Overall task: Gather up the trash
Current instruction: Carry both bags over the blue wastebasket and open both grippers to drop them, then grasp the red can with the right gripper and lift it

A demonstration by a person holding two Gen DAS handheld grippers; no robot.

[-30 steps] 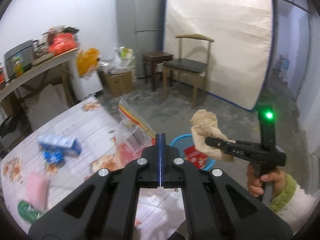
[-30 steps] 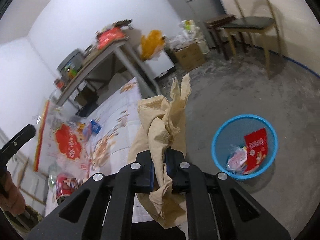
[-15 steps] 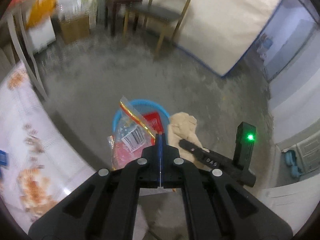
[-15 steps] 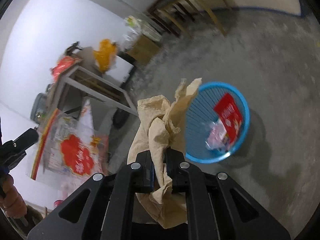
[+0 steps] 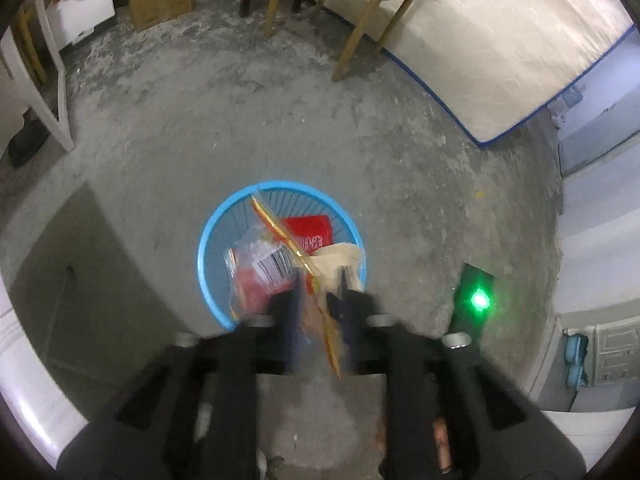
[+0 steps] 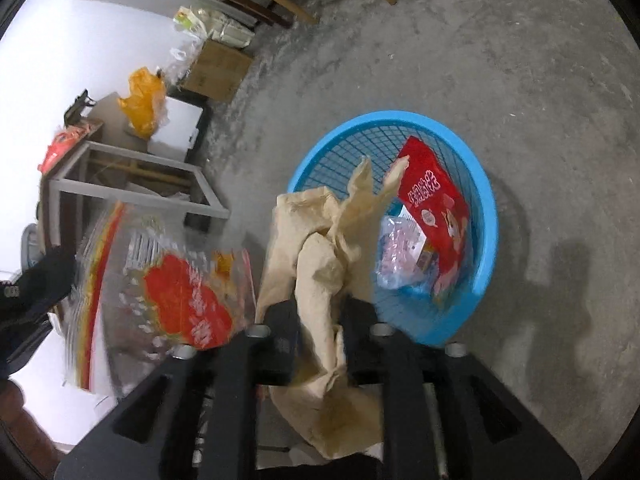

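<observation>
Left wrist view: your two grippers hang over one blue basket on the concrete floor, jaws just opened

Your left gripper has its jaws parted, one clear snack bag with a red-and-gold edge slipping loose between them above the basket. Your right gripper has also just spread its jaws; one crumpled brown paper sits slack in the gap by the rim. Inside the basket lie one red packet and one clear wrapper
</observation>
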